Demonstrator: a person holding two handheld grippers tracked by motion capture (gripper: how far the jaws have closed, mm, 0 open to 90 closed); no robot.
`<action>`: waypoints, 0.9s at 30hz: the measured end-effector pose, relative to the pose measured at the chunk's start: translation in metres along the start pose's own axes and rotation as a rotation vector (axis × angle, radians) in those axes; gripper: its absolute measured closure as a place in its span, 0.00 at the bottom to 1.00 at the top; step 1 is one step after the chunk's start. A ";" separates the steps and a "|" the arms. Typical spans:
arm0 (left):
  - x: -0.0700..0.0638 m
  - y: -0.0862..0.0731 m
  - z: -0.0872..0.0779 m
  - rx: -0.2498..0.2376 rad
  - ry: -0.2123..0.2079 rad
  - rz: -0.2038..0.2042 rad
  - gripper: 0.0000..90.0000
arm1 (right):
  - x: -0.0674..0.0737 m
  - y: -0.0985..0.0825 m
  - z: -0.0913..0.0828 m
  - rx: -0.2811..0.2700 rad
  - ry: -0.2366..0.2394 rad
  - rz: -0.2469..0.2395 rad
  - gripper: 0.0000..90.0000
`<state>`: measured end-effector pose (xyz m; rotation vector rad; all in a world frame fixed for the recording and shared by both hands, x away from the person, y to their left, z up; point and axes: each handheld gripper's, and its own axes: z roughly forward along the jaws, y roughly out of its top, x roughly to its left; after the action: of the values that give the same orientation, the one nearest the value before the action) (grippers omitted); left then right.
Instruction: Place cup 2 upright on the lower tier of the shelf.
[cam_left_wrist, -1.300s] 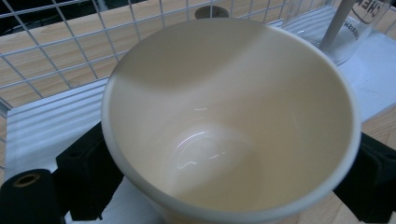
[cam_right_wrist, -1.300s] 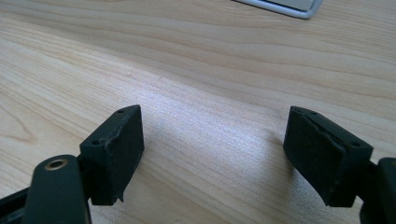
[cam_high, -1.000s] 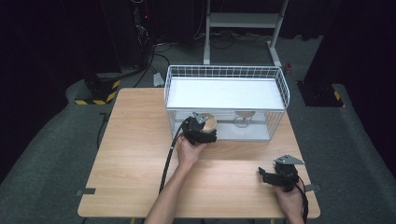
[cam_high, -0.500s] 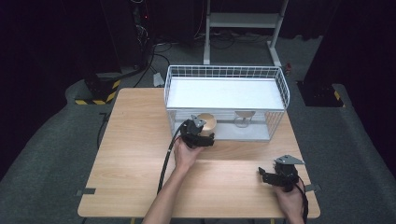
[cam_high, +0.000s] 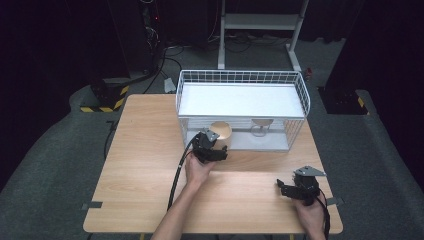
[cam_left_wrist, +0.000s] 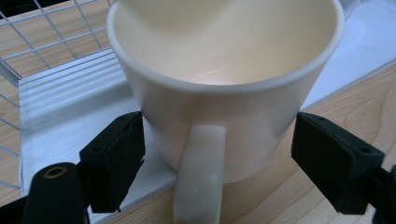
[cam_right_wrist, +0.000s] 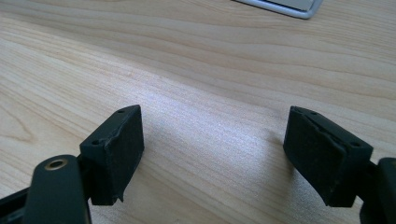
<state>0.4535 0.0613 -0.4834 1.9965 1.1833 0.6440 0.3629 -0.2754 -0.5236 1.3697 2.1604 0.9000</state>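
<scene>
Left gripper (cam_left_wrist: 219, 154) jaws, just closing, straddle the cream mug (cam_left_wrist: 224, 88), pads barely touching. Right gripper (cam_right_wrist: 212, 154) rests apart, empty, over the surface (cam_right_wrist: 196, 70).

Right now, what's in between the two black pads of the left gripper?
A cream mug, handle facing the camera, sits between the closing jaws of the left gripper. In the left gripper view the left pad seems to touch it; the right pad stands apart.

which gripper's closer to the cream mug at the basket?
Left. The left gripper has the cream mug between its jaws, which have just been closing, at the front edge of the wire basket. The right gripper sits over bare table, well away near the front right corner.
</scene>
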 end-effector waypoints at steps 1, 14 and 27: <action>0.000 0.000 0.000 -0.001 0.000 -0.003 0.22 | 0.000 0.000 0.000 0.000 0.000 0.000 0.23; 0.001 0.002 0.009 -0.006 0.021 -0.031 0.32 | 0.000 0.000 0.000 0.000 0.000 0.000 0.23; 0.003 0.011 0.024 0.016 0.033 -0.046 0.44 | 0.000 0.000 0.000 0.000 0.000 -0.002 0.23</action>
<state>0.4774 0.0524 -0.4895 1.9732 1.2543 0.6478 0.3629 -0.2756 -0.5236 1.3680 2.1613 0.8987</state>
